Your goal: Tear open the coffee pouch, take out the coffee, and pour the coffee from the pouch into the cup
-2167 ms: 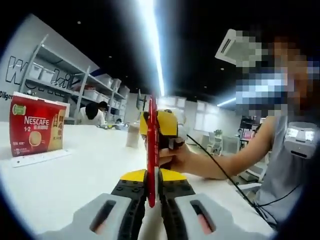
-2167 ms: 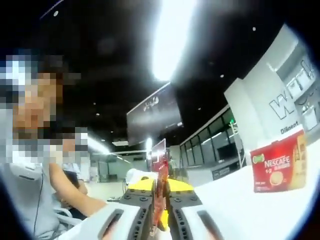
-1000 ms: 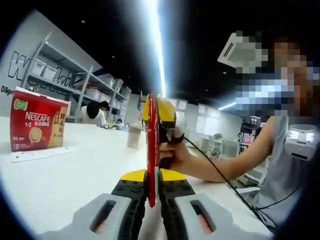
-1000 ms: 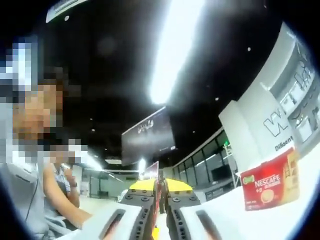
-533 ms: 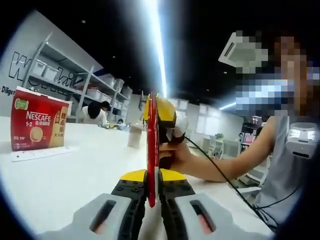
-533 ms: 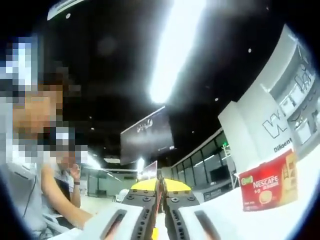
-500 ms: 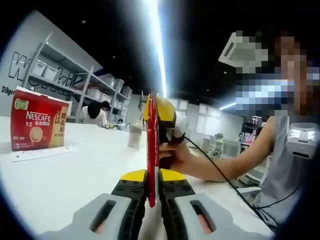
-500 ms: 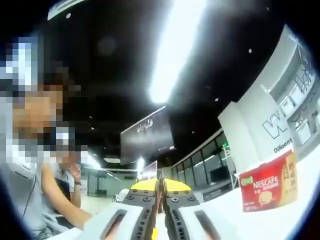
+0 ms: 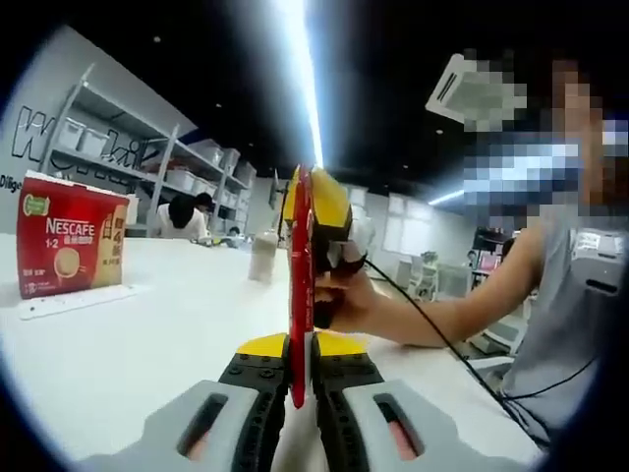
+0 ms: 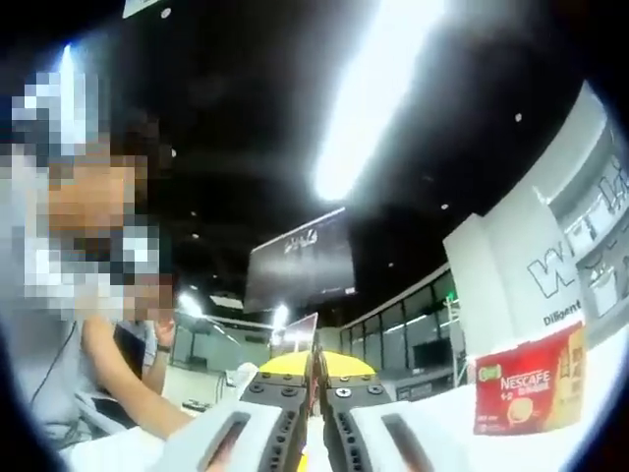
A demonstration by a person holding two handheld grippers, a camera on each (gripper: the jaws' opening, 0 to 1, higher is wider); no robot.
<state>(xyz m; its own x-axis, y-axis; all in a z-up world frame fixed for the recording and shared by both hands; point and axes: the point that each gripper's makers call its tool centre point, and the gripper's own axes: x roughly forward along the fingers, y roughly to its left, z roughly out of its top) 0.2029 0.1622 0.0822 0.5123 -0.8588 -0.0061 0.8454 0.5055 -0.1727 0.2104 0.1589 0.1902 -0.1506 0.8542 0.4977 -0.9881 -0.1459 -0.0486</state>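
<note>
I am holding the red coffee pouch [image 9: 300,285] upright and edge-on above the white table [image 9: 128,344], my left gripper [image 9: 300,369] clamped on its lower end and my right gripper [image 9: 322,211] pinching its top. To tear cleanly, I should be twisting the grips apart, not pulling. The left gripper view is showing the cup [image 9: 262,258] and Nescafe box [image 9: 69,241]; the right gripper view is showing closed jaws, pouch barely discernible.
</note>
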